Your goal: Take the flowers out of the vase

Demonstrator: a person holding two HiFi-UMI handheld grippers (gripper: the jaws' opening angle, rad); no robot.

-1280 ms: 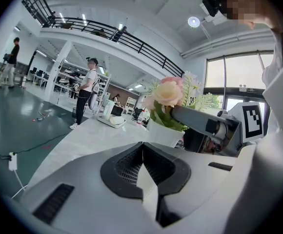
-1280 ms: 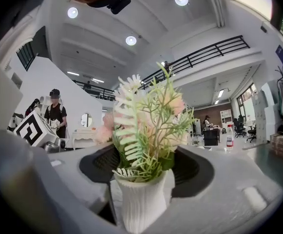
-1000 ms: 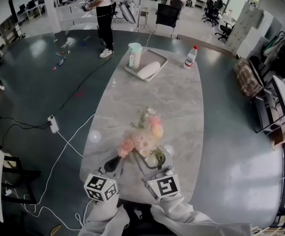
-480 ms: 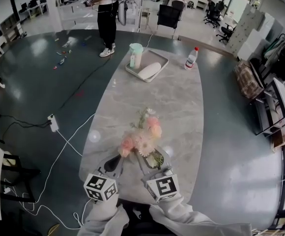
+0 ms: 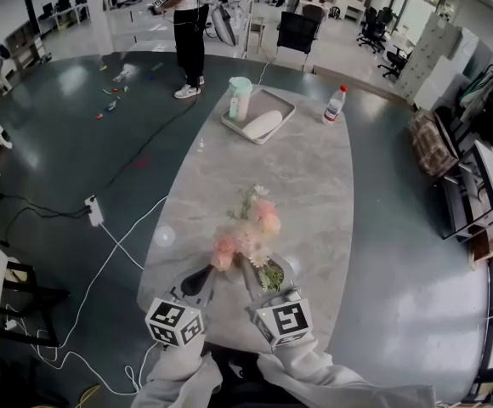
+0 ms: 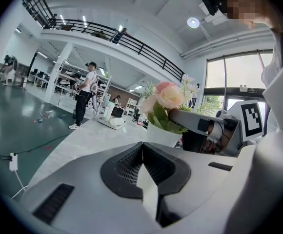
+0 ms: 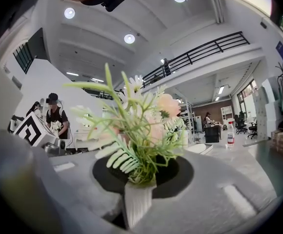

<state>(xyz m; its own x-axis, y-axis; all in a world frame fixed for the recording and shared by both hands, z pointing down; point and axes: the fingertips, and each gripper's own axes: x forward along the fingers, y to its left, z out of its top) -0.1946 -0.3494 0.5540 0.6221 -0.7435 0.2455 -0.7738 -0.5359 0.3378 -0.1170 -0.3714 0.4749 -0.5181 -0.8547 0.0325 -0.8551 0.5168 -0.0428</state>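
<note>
Left gripper (image 6: 142,146) has fingers together, empty; right gripper (image 7: 140,178) fingers closing on flowers (image 7: 142,123).

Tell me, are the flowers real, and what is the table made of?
The flowers look pretend: stiff, plasticky fern leaves, petals probably cloth. The table looks like polished marble or a copy: pale grey, veined, shiny.

The flowers (image 5: 248,232), pink and cream blooms with green fern sprigs, stand upright in the vase (image 7: 137,201). The vase is white and ribbed, near the surface's (image 5: 289,160) front edge.
</note>
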